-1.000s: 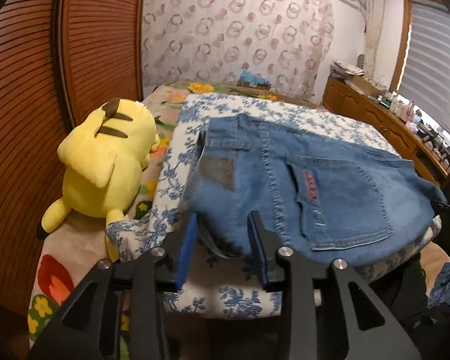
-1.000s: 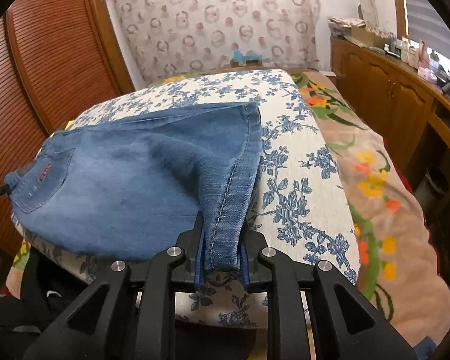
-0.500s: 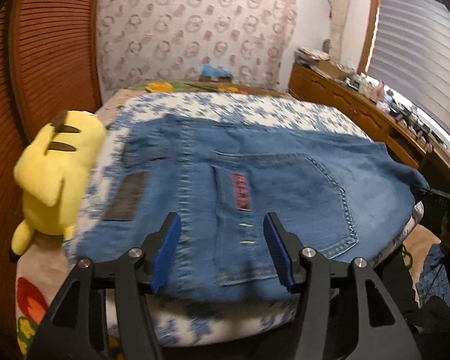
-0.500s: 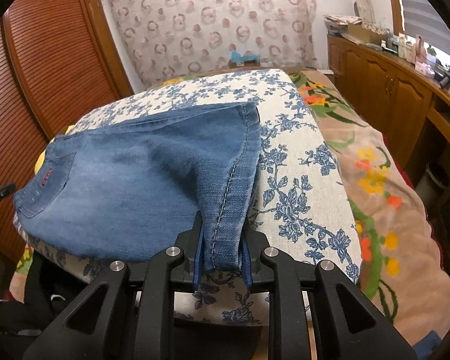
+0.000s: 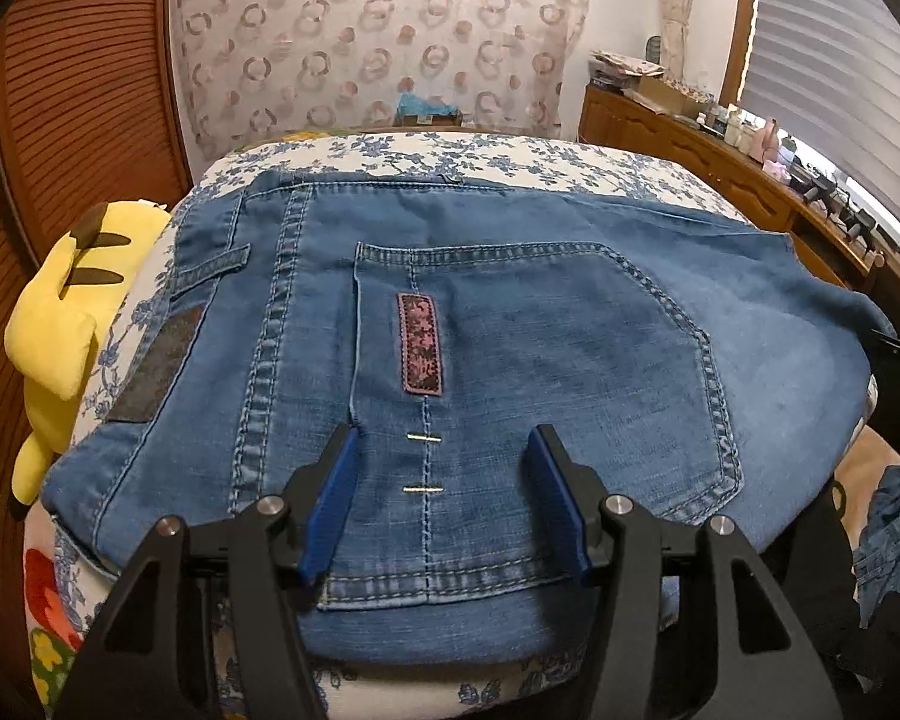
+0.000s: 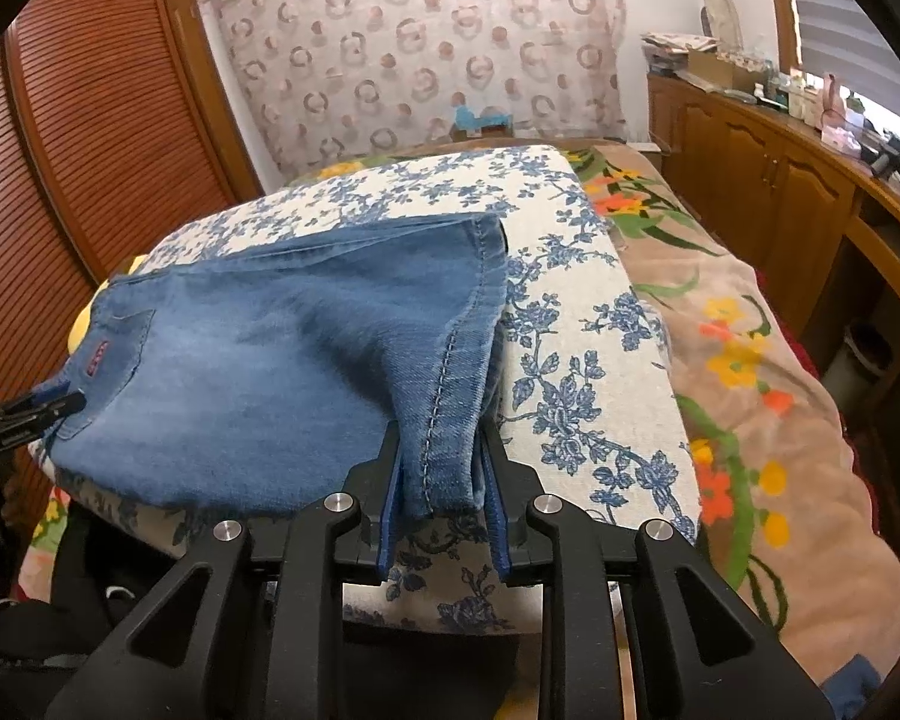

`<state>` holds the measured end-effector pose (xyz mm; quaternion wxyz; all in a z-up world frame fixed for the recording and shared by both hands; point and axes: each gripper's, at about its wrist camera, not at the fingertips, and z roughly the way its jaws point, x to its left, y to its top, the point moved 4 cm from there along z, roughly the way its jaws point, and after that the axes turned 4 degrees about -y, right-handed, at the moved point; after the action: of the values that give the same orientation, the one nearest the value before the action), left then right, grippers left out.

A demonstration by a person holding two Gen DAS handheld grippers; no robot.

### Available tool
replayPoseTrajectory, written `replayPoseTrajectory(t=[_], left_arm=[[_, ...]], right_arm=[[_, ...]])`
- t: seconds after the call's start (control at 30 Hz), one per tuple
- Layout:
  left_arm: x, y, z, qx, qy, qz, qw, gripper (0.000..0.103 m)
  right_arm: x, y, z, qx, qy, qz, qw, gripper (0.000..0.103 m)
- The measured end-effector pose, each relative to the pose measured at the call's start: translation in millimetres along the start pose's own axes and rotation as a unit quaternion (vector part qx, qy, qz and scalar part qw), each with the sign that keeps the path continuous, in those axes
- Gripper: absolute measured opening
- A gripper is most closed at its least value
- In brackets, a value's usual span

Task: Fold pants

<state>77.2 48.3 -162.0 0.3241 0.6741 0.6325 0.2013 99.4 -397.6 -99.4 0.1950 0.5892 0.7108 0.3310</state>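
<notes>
Blue jeans [image 5: 570, 330] lie folded on a blue-flowered cushion [image 5: 510, 156], back pocket up, with a red label on the pocket. My left gripper [image 5: 444, 441] hovers open over the pocket's near part, its blue pads straddling the stitched seam without pinching cloth. It also shows small at the left edge of the right wrist view as the left gripper [image 6: 60, 402]. My right gripper [image 6: 441, 450] is shut on the near corner of the jeans [image 6: 270, 372] at the folded seam edge. That corner rises a little off the cushion [image 6: 570, 360].
A yellow plush toy [image 5: 60, 324] lies against the cushion's left side. The cushion rests on a bed with a flowered brown blanket [image 6: 750, 390]. Slatted wooden wardrobe doors [image 5: 78, 120] stand on the left. Wooden cabinets [image 6: 780, 180] with clutter on top run along the right.
My left gripper has swept right from the waistband corner beside the plush toy to over the back pocket, and its jaws have widened. The right gripper keeps its hold in the same place.
</notes>
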Motion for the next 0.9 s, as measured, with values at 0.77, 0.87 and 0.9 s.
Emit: replayPoseTrajectory(t=[0.77,0.87,0.9], left_arm=[[-9,3,-8,0.001,0.003,0.008,1.0000,0.058],[-9,8,-19,-0.011,-0.007,0.004,0.9999,0.058],[-8,9,-21,-0.012,-0.010,0.002,0.9999,0.058]], right_arm=[[53,49,-41,-0.067,0.065,-0.061,0.994,0.008],[77,68,-44,-0.078,0.074,-0.090,0.990,0.007],[84,73,-45,-0.081,0.077,-0.098,0.989,0.007]])
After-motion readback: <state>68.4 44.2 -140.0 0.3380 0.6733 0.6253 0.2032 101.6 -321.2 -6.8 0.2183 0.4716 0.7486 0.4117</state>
